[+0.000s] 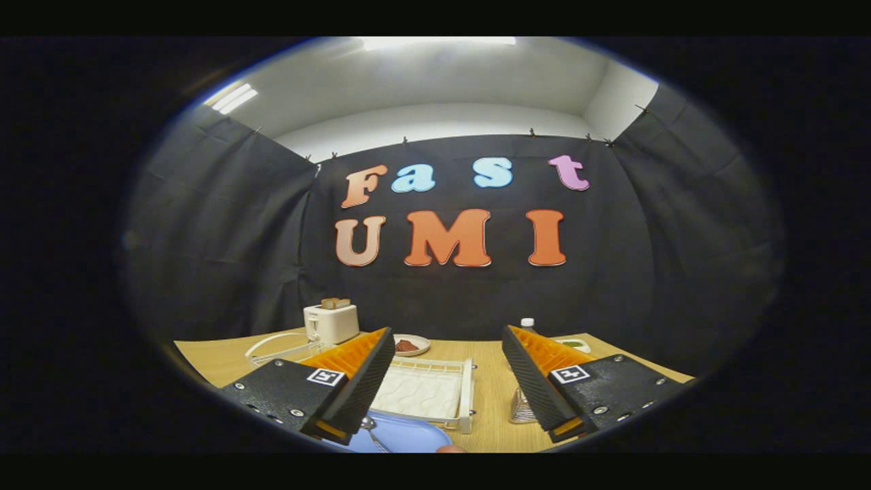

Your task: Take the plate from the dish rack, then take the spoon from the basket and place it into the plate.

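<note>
A light blue plate (408,435) lies on the wooden table (490,381), close below and between the near ends of my fingers. On the plate, by the left finger, rests a metal spoon (371,430). Just beyond the plate stands the white dish rack (425,391), with nothing in it. A small wire basket (521,408) shows beside the right finger, partly hidden by it. My gripper (447,340) hangs above the rack, open, with nothing between its fingers.
A white toaster (331,321) with toast in it stands at the back left, a clear lid-like object (279,350) beside it. A small plate with brown food (410,346), a bottle cap (527,324) and a dish with something green (575,344) sit along the back. A fingertip (450,448) shows by the plate.
</note>
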